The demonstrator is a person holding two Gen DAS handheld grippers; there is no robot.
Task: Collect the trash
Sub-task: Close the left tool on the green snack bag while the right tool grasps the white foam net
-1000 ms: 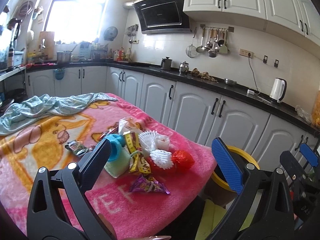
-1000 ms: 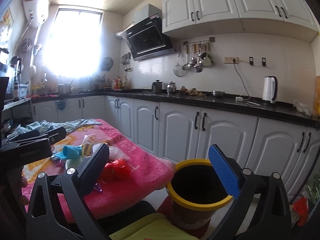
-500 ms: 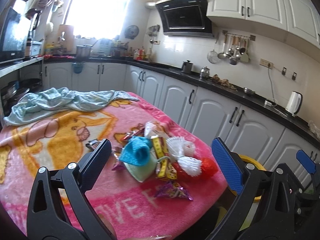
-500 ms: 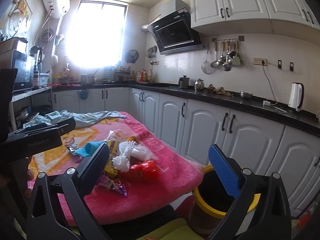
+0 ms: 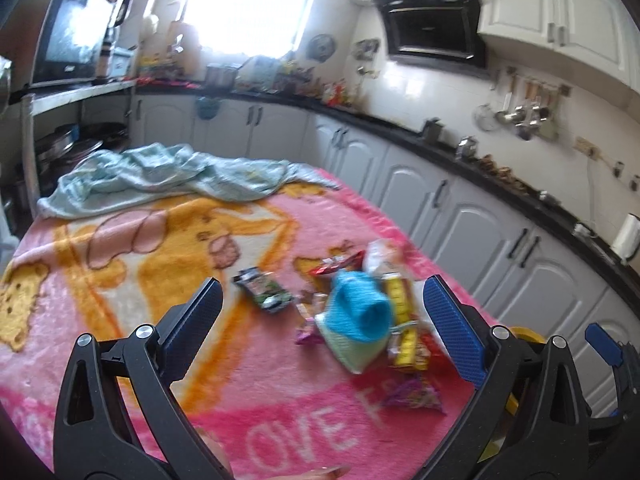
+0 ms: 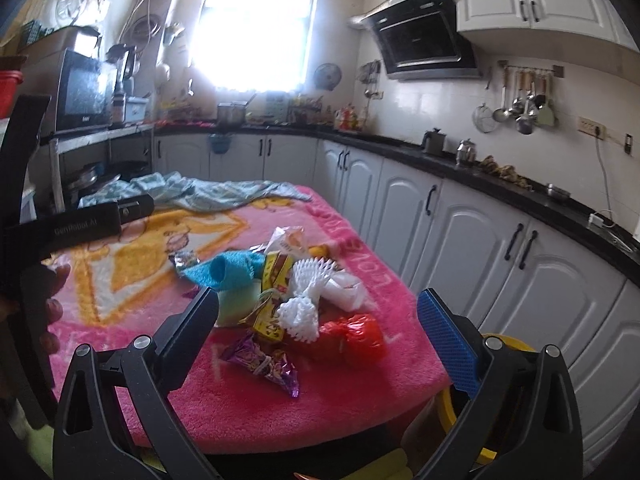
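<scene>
A heap of trash lies on the pink blanket (image 5: 120, 264) near the table's right corner: a blue cloth (image 5: 362, 312) (image 6: 224, 270), yellow wrappers (image 6: 274, 276), white foam nets (image 6: 304, 308), a red bag (image 6: 356, 334), a purple wrapper (image 6: 264, 362) (image 5: 412, 394) and a dark packet (image 5: 264, 292). My left gripper (image 5: 320, 312) hovers open above the blanket, the heap between its fingers' lines. My right gripper (image 6: 316, 326) is open too, short of the table's near edge. A yellow-rimmed bin (image 6: 504, 346) (image 5: 524, 334) stands on the floor beside the table's right corner.
A light green cloth (image 5: 160, 176) is bunched at the table's far end. White cabinets under a black counter (image 6: 480, 208) run along the right. A hand (image 6: 52, 308) holding the left gripper's body shows at the left of the right wrist view.
Both grippers have swung left, away from the bin and toward the table. The trash heap now sits centred in both views, and the bin has slid to the lower right.
</scene>
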